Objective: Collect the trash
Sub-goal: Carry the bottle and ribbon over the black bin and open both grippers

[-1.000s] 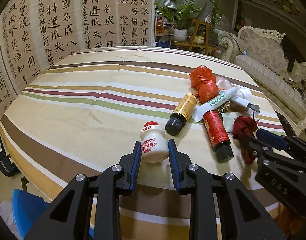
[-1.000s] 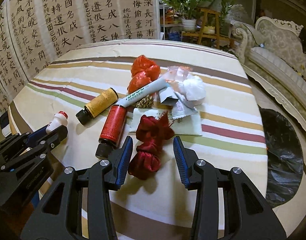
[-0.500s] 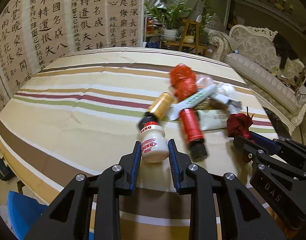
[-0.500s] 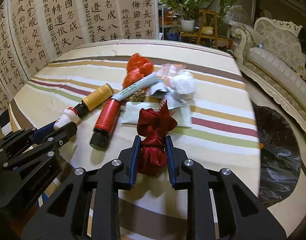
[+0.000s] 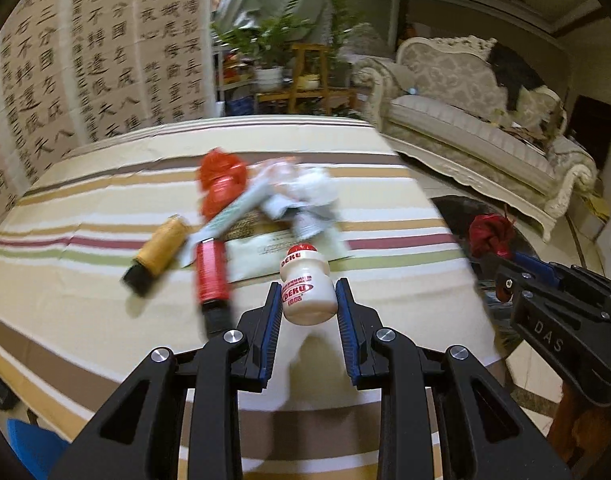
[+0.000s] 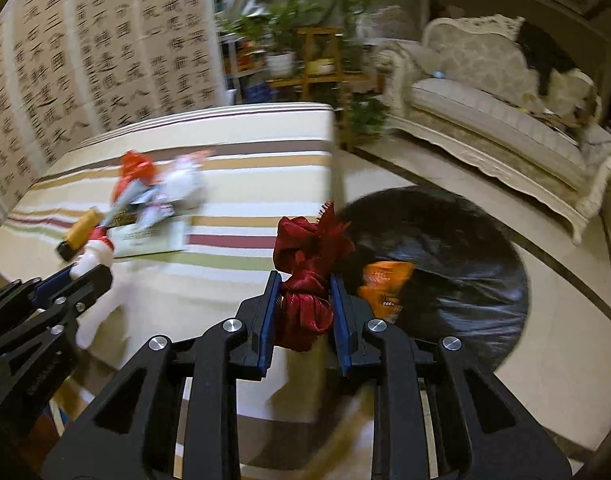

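Observation:
My left gripper (image 5: pixel 307 312) is shut on a small white bottle (image 5: pixel 306 292) with a red cap, held above the striped table (image 5: pixel 85 216). My right gripper (image 6: pixel 303 300) is shut on a dark red crumpled ribbon (image 6: pixel 309 264), held near the table's right edge, in front of a black trash bag (image 6: pixel 457 280) on the floor. The ribbon also shows in the left wrist view (image 5: pixel 490 232). On the table lie a yellow bottle (image 5: pixel 159 250), a red bottle (image 5: pixel 211 276), an orange-red bag (image 5: pixel 221 184), a tube and white wrappers (image 5: pixel 305 192).
An orange packet (image 6: pixel 385 284) lies inside the trash bag. A cream sofa (image 6: pixel 505 120) stands at the right. A calligraphy screen (image 5: pixel 85 60) and potted plants (image 5: pixel 273 52) stand behind the table. A flat paper sheet (image 5: pixel 273 248) lies under the trash pile.
Both grippers have lifted and swung right with their loads. The white bottle has left the table, and the red ribbon has moved from over the table towards the trash bag.

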Action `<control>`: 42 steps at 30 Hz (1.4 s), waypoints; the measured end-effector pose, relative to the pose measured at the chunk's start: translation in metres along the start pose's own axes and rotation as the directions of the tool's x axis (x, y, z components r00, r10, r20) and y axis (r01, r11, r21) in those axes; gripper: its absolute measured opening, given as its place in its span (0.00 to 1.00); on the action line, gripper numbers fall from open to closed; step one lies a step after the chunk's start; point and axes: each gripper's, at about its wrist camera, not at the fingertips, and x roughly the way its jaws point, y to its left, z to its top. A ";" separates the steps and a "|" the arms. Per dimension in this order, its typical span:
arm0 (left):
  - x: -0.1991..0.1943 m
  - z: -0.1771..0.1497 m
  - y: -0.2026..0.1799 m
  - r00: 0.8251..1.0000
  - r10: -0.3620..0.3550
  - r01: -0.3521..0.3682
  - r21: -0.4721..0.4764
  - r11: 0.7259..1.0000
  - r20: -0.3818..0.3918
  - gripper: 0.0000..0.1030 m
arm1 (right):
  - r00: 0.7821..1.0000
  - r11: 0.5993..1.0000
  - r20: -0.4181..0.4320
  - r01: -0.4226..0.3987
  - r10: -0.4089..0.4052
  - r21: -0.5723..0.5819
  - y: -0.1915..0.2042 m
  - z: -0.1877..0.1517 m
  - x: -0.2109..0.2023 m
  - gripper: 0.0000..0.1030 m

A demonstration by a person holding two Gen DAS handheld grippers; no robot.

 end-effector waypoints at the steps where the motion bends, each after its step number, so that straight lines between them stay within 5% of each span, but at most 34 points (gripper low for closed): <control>1: 0.001 0.002 -0.008 1.000 -0.010 0.010 0.013 1.000 0.004 0.27 | 1.000 1.000 0.002 0.008 -0.008 0.007 -0.006 0.000 0.000 0.23; 16: 0.035 0.019 -0.098 0.997 -0.073 0.074 0.134 0.988 -0.011 0.27 | 0.997 0.991 0.000 0.077 -0.077 0.111 -0.079 -0.005 0.011 0.23; 35: 0.074 0.039 -0.141 0.996 -0.059 0.072 0.206 0.976 -0.069 0.28 | 0.996 0.979 -0.031 0.088 -0.083 0.183 -0.122 0.003 0.038 0.24; 39: 0.079 0.040 -0.140 0.994 -0.057 0.075 0.196 0.978 -0.093 0.41 | 0.996 0.976 -0.042 0.086 -0.080 0.198 -0.128 0.003 0.042 0.25; 42: 0.077 0.041 -0.137 0.994 -0.062 0.078 0.185 0.980 -0.090 0.46 | 0.996 0.972 -0.040 0.092 -0.086 0.215 -0.132 0.003 0.042 0.38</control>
